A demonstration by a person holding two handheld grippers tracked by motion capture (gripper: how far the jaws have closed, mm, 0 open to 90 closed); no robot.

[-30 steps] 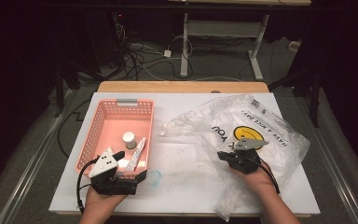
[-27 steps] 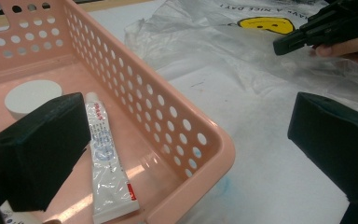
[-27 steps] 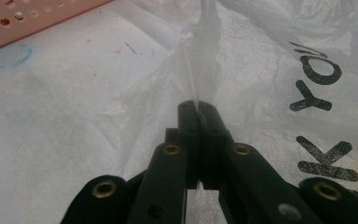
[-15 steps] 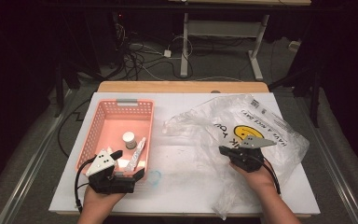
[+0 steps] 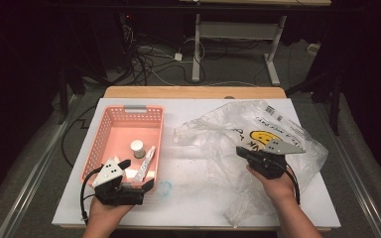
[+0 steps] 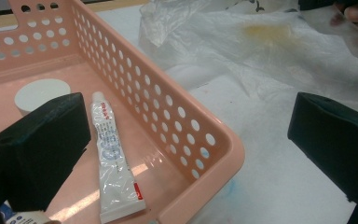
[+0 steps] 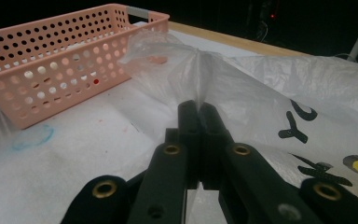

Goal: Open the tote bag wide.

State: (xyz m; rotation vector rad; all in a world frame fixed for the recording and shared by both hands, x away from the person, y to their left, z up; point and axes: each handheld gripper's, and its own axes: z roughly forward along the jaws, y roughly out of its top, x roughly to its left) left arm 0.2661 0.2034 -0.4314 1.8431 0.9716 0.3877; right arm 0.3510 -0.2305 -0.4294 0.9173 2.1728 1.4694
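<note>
My right gripper (image 5: pixel 239 151) is shut on a fold of the clear plastic bag (image 5: pixel 258 124), which has a yellow smiley face and black lettering. In the right gripper view the jaws (image 7: pixel 199 107) meet on a pinched peak of the bag (image 7: pixel 177 65), and the film rises off the table. My left gripper (image 5: pixel 138 173) stands open over the near right corner of the pink basket (image 5: pixel 129 110). In the left gripper view one jaw is inside the basket (image 6: pixel 168 107) and the other outside; between them nothing is gripped (image 6: pixel 186 121). A toothpaste tube (image 6: pixel 112 163) and a white jar (image 6: pixel 39 93) lie in the basket.
The white table top (image 5: pixel 198 188) carries a faint blue scribble (image 5: pixel 164 187) near the basket's corner. The bag spreads across the table's right half to its edge. Cables and table legs (image 5: pixel 196 44) stand on the dark floor beyond.
My right gripper has risen slightly with the bag's fold in it, pulling the film up. The left gripper has stayed in place.
</note>
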